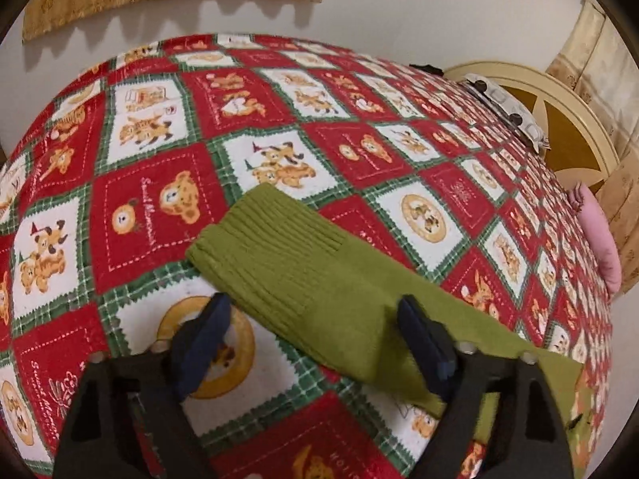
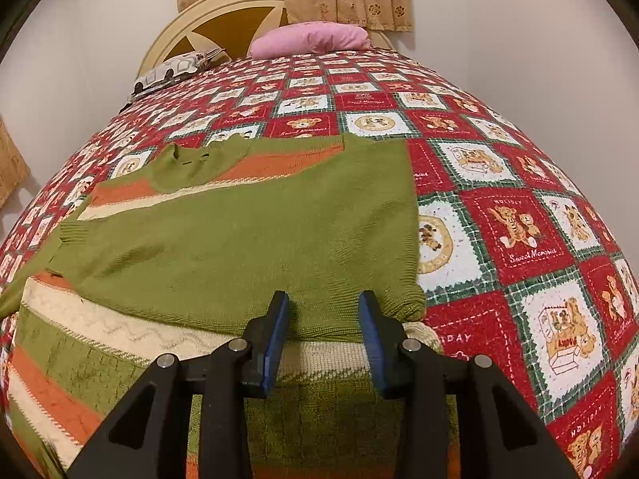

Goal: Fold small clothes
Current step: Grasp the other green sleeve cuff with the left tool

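Observation:
A small green knit sweater (image 2: 247, 235) with orange and cream stripes lies on the bed, its upper part folded down over the striped lower part. In the left wrist view one green sleeve (image 1: 287, 271) with a ribbed cuff stretches flat across the blanket. My left gripper (image 1: 315, 315) is open, its fingers on either side of the sleeve just above it. My right gripper (image 2: 323, 311) is open over the folded green edge of the sweater, holding nothing.
A red, white and green teddy-bear blanket (image 2: 499, 219) covers the bed. A pink pillow (image 2: 311, 38) and a patterned pillow (image 2: 175, 70) lie by the cream headboard (image 2: 223, 12). Walls and curtains surround the bed.

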### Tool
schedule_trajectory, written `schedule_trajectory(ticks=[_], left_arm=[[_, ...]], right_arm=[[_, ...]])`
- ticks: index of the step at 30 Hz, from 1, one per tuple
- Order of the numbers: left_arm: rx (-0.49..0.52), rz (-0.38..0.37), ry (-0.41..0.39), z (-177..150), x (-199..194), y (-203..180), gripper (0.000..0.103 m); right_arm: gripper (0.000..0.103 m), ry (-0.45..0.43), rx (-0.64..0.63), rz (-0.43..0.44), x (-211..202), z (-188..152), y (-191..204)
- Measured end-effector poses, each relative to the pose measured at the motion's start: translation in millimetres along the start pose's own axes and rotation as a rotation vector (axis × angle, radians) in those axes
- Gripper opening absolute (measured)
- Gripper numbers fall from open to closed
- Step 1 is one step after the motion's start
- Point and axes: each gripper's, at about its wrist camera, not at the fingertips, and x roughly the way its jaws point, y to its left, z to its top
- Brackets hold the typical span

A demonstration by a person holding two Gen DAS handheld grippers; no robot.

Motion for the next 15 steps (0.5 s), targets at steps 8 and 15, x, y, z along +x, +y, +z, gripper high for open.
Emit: schedule_trajectory(ticks=[8, 15], left_arm=[[0.070, -0.064, -0.020, 12.1, -3.9, -30.0, 0.010], [0.387, -0.296, -0.201, -27.9, -97.2, -161.9, 0.010]], right_arm=[[0.038, 0.000, 0.001, 0.001, 0.1, -0.2, 0.1], [0.038, -0.001, 0.002, 0.002, 0.4, -0.1, 0.0]])
